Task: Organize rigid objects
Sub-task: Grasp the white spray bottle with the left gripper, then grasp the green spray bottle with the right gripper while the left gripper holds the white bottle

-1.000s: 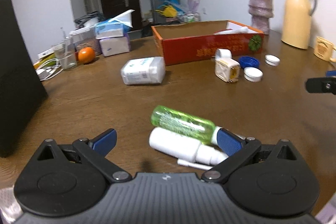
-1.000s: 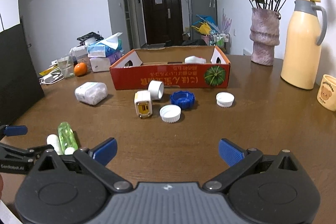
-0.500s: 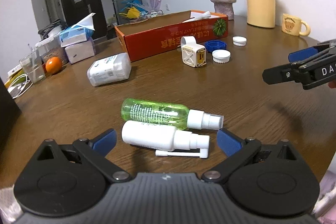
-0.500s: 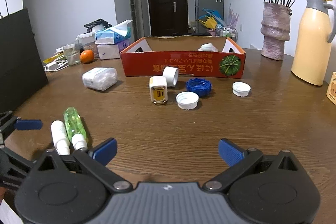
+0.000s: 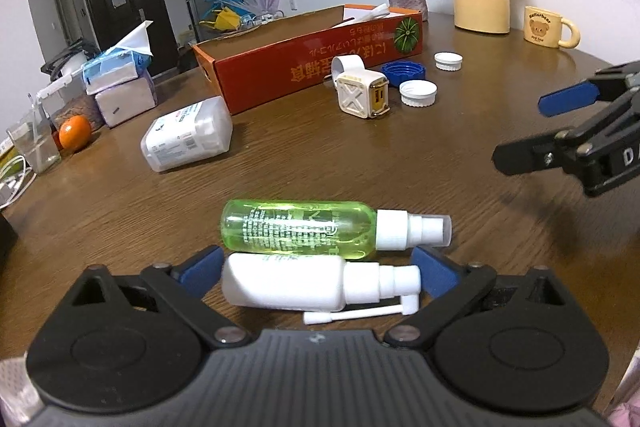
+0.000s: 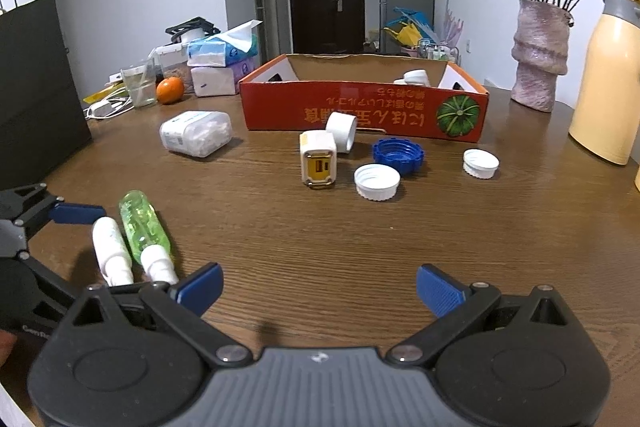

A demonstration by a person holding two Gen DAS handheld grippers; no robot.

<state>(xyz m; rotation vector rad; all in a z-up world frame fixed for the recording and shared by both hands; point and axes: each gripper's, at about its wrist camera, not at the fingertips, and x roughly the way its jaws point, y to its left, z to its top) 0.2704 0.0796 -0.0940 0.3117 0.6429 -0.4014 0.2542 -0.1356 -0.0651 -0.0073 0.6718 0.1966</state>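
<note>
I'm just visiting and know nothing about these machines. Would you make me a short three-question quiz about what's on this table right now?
1. True or false: the green spray bottle stands upright.
2. What lies between the open fingers of the left gripper? A) white spray bottle B) blue cap C) orange
3. Fill in: the red box has a picture of a ____ on its front.

Key:
1. False; it lies on its side, against the white one.
2. A.
3. Pumpkin.
</note>
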